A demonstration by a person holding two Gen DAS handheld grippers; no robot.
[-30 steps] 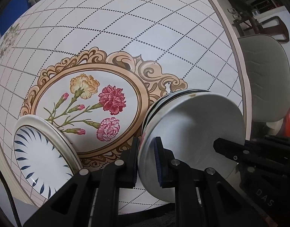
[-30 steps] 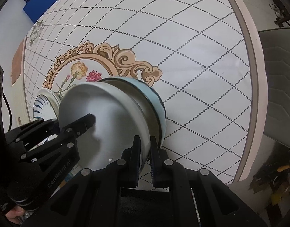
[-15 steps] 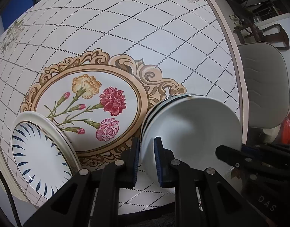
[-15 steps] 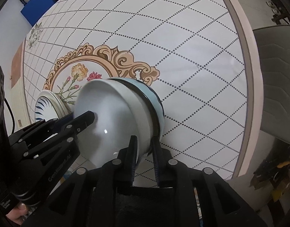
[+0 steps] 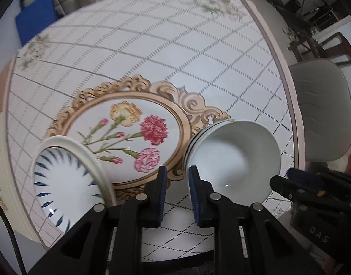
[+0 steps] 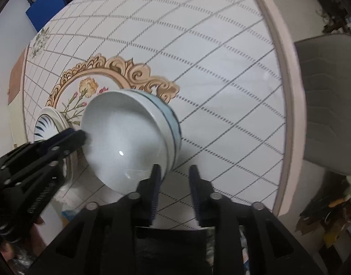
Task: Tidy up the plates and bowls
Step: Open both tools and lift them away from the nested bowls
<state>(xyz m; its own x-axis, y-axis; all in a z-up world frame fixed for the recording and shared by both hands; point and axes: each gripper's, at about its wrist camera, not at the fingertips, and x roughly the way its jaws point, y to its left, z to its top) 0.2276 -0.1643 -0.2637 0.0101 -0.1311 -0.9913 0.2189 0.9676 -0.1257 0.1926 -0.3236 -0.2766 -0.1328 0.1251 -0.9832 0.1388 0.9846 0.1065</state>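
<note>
A stack of white bowls [image 5: 235,158] with blue bands stands on the patterned round table [image 5: 152,57] near its front edge; it also shows in the right wrist view [image 6: 129,137]. A blue-leaf patterned plate [image 5: 63,183] lies on the table to the left; it also shows in the right wrist view [image 6: 46,123]. My left gripper [image 5: 177,178] is open and empty, just left of the bowls' rim. My right gripper [image 6: 174,176] is open and empty, just in front of the stack's right side.
A grey chair [image 5: 324,110] stands to the right of the table and shows in the right wrist view too [image 6: 331,105]. A blue object [image 5: 35,23] sits beyond the far left table edge. Clutter lies on the floor at right [image 6: 331,210].
Both grippers have let go of the top bowl's rim and opened. The bowl now rests nested in the stack. Both grippers have pulled back a little.
</note>
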